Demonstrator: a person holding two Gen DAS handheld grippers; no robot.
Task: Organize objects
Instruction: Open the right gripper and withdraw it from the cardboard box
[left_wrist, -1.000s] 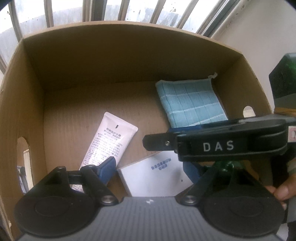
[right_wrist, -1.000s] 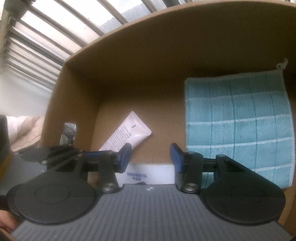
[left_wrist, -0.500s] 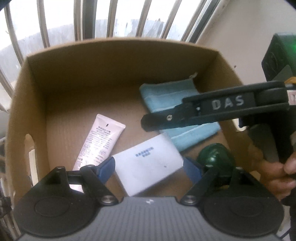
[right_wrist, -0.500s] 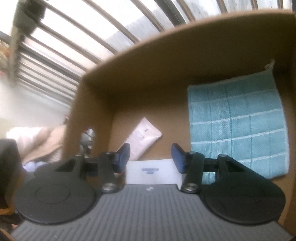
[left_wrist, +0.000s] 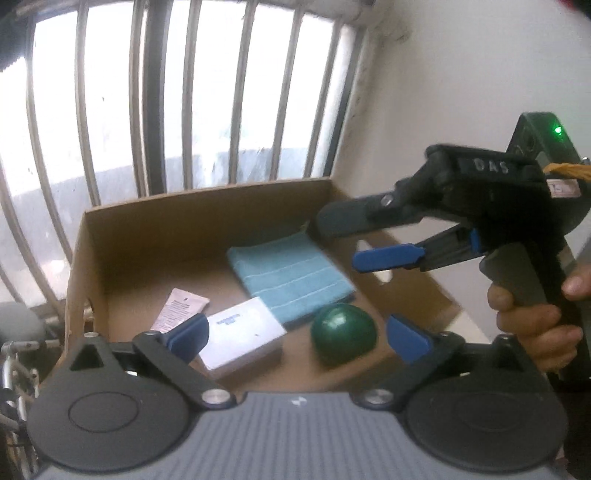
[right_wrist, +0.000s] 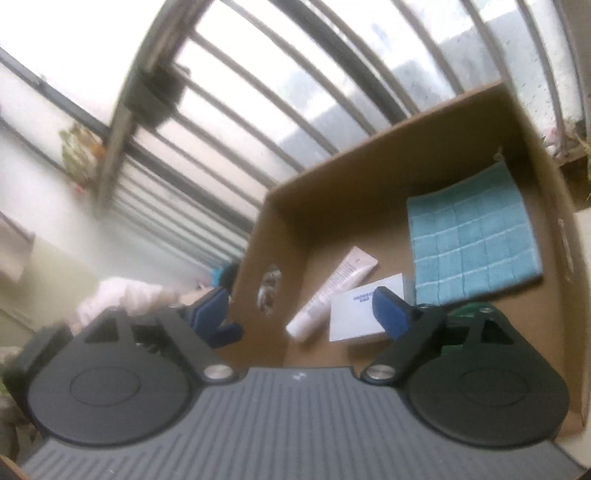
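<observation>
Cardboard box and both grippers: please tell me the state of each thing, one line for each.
cardboard box: open on top
blue cloth: folded, flat on the floor
white tube: lying flat
white packet: lying flat
green ball: resting inside
left gripper: open, empty
right gripper: open, empty

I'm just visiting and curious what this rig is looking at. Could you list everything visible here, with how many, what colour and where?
cardboard box: one, brown, open-topped, below the barred window
cloth: one, light blue, folded flat at the box's back right
tube: one, pale pink, lying on the box floor at left
small box: one, white with blue print, between the tube and the ball
ball: one, dark green, on the box floor in front of the cloth
window bars: several, grey, behind the box
left gripper: black with blue fingertips, open, empty
right gripper: same colours, open, empty, held in a hand
</observation>
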